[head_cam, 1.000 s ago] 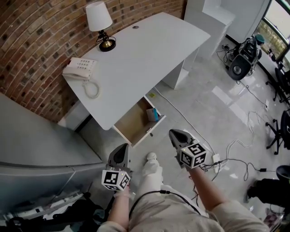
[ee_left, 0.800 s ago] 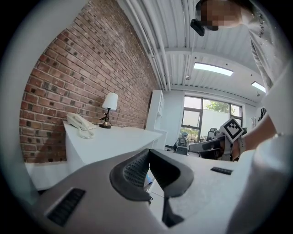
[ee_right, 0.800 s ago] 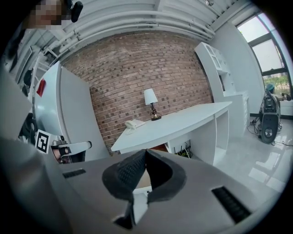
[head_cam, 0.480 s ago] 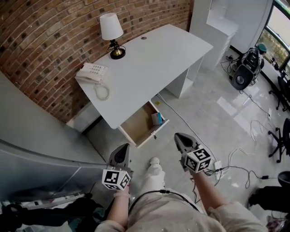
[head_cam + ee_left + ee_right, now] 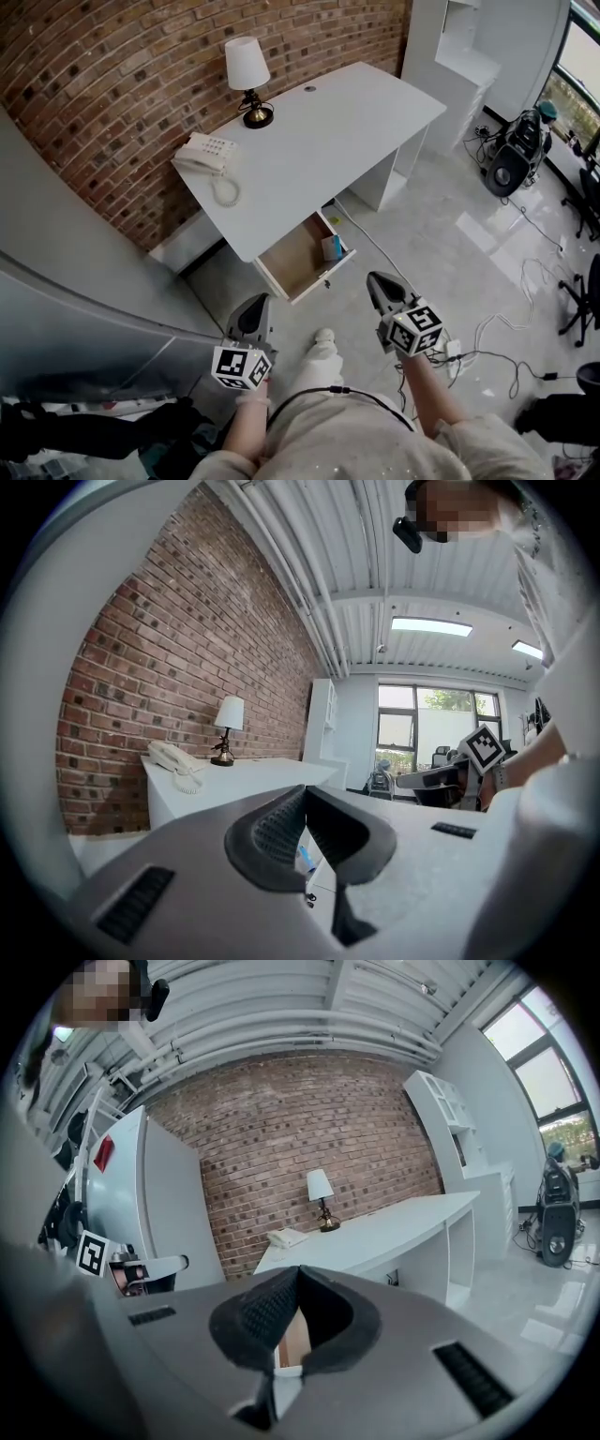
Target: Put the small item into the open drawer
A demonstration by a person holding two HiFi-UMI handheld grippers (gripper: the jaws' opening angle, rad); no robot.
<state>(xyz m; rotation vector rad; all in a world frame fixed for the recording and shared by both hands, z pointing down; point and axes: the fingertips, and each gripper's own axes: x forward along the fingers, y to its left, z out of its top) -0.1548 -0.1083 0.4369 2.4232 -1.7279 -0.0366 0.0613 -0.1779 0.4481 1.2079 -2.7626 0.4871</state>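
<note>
The wooden drawer stands pulled out from under the white desk. A small blue item lies at its right end. My left gripper is low in the head view, short of the drawer, shut with nothing in it. My right gripper is level with it on the right, also shut and empty. Between the two shows the person's white shoe. In the left gripper view the left gripper points at the desk; in the right gripper view the right gripper points at the drawer.
A table lamp and a white telephone stand on the desk by the brick wall. A grey cabinet is at the left. Cables, a speaker and chairs are on the floor at the right. A white shelf adjoins the desk.
The head view has drawn back and turned a little, so the desk and drawer sit further right and smaller. Both grippers stay shut and keep their places before the body.
</note>
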